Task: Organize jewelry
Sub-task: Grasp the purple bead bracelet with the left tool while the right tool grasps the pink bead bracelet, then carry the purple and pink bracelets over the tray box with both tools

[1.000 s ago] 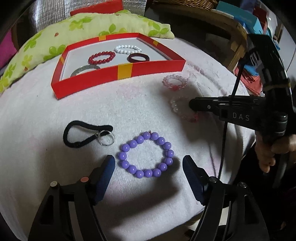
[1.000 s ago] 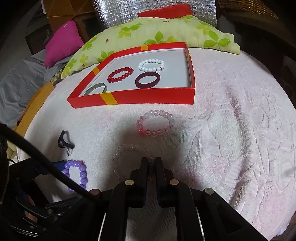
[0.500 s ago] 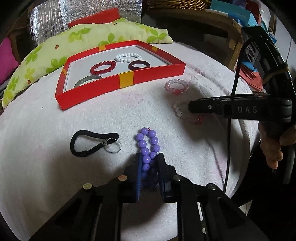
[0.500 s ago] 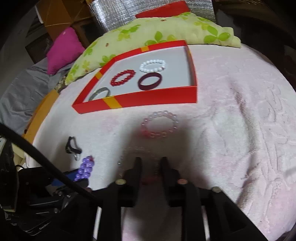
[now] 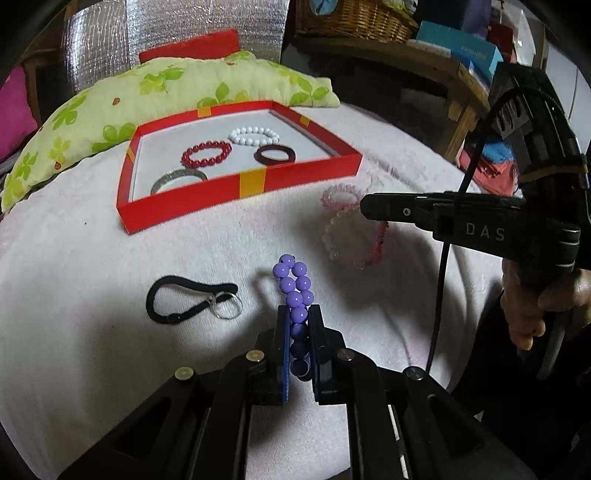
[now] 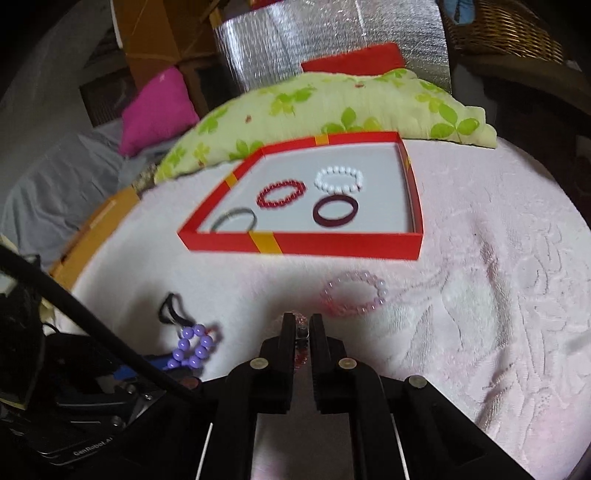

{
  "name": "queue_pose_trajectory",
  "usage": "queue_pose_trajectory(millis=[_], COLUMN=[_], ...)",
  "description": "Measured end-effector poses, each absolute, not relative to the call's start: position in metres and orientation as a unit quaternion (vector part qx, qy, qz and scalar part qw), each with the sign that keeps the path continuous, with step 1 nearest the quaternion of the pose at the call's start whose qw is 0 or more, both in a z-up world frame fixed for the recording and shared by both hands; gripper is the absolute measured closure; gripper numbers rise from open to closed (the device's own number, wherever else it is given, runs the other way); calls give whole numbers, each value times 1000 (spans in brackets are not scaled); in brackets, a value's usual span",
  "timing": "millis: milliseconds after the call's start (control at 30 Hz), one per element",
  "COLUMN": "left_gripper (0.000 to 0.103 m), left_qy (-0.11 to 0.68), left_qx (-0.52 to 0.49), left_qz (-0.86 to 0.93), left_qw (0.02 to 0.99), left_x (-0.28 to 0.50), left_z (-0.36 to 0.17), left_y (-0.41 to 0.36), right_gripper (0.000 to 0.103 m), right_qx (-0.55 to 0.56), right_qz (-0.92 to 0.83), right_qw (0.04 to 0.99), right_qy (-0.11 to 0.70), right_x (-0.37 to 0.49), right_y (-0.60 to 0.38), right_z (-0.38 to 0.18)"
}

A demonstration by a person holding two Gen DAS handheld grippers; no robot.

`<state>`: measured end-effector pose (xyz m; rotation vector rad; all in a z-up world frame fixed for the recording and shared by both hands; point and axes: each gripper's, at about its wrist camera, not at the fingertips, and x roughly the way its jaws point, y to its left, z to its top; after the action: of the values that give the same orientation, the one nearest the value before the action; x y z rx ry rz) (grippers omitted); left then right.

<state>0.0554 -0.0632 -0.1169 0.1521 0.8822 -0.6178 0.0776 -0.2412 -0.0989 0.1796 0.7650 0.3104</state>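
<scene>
My left gripper (image 5: 298, 314) is shut on a purple bead bracelet (image 5: 294, 284), squeezed flat and lifted off the white cloth; it also shows in the right wrist view (image 6: 194, 347). My right gripper (image 6: 302, 325) is shut on a clear and pink bead bracelet (image 5: 351, 236) that hangs from it above the cloth. A pink bead bracelet (image 6: 354, 297) lies on the cloth ahead of it. A red tray (image 5: 295, 175) further back holds a red bead bracelet (image 5: 207, 154), a white bead bracelet (image 5: 254, 134), a dark bangle (image 5: 275, 155) and a grey bangle (image 5: 177, 181).
A black strap with a metal ring (image 5: 192, 302) lies on the cloth left of my left gripper. A green leaf-print pillow (image 5: 147, 99) lies behind the tray. A pink cushion (image 6: 157, 107) and a wicker basket (image 5: 354, 16) are further back.
My left gripper closed on the purple bracelet and lifted it. My right gripper opened slightly, then closed on the clear and pink bracelet and raised it off the cloth.
</scene>
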Motion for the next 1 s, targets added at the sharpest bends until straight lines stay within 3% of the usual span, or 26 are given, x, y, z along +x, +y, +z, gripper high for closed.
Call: queue_pose_trajectory(millis=[500, 867, 1000], left_gripper=[93, 93, 93], left_qy=[383, 386, 389], left_qx=[30, 55, 53], left_qz=[-241, -196, -189], left_qw=[891, 900, 900], left_x=[67, 71, 72], left_z=[-93, -97, -99], left_y=[-35, -32, -28], right_gripper=[95, 95, 95], right_qx=[155, 150, 118], right_qz=[201, 220, 171], right_qw=[913, 897, 892], right_qy=[321, 354, 402], right_x=[74, 83, 93], right_y=[-233, -211, -209], right_z=[-75, -89, -107])
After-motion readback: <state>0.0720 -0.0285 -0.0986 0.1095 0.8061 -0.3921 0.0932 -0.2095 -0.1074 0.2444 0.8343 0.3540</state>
